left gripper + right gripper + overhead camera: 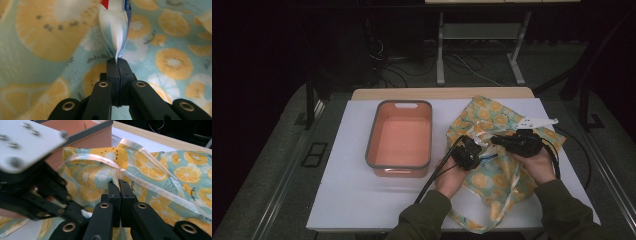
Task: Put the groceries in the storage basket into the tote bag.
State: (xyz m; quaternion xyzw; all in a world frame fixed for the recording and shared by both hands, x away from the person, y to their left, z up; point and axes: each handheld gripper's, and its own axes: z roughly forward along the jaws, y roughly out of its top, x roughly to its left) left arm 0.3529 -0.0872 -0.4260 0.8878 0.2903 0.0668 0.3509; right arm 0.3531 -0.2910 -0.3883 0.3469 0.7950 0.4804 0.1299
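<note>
The left gripper is clamped on the crimped end of a white-and-blue tube above the fruit-print cloth bag — spread along the table's right edge. The right gripper pinches the bag's pale rim; an orange bin sits mid-table.

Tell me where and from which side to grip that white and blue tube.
Grip the tube at its flat crimped tail, coming in end-on along its length, as the left gripper does now. The tail tapers to a thin seam that shut jaws pinch firmly; the body above bulges over the fruit-print bag.
</note>
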